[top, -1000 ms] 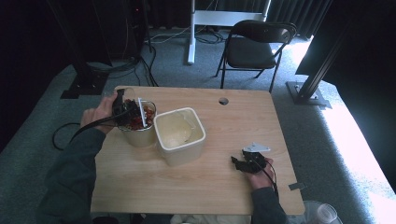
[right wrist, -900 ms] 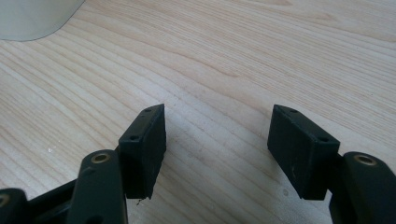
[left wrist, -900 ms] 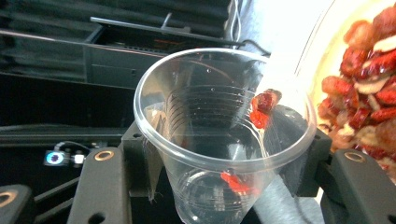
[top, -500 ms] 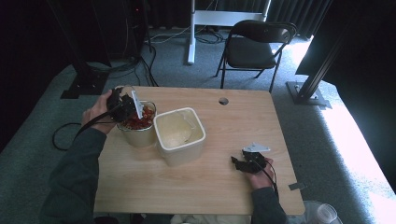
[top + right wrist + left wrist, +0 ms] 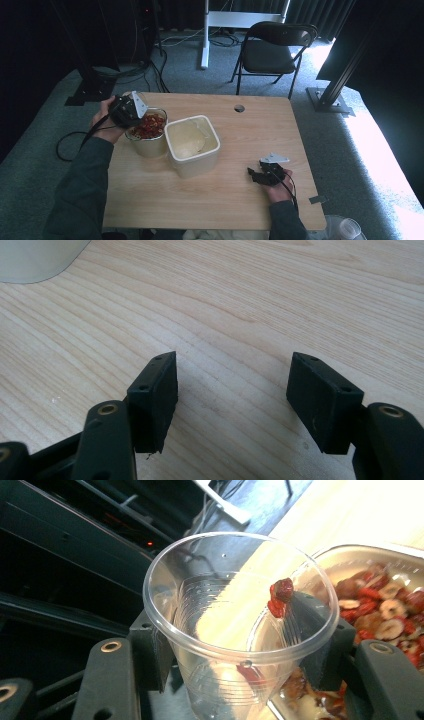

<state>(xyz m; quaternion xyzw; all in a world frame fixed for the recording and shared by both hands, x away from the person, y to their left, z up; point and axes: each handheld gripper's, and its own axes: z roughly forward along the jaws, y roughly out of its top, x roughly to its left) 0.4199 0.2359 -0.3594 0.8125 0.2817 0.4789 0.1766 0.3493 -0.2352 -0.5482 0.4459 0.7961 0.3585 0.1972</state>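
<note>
Pale wood-grain bench (image 5: 240, 195). The left tool (image 5: 230, 670) is clamped on a clear ribbed plastic cup (image 5: 225, 630), tilted beside a steel bowl (image 5: 148, 142) of red dried fruit. The right tool (image 5: 245, 405) rests, jaws apart, holding nothing.

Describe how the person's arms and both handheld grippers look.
Both arms wear dark sleeves. The left gripper and right gripper are black, each topped by a grey three-cornered plate, with a dark cable trailing back. Their jaws are blocky black pads on arms fastened with brass-coloured rivets.
</note>
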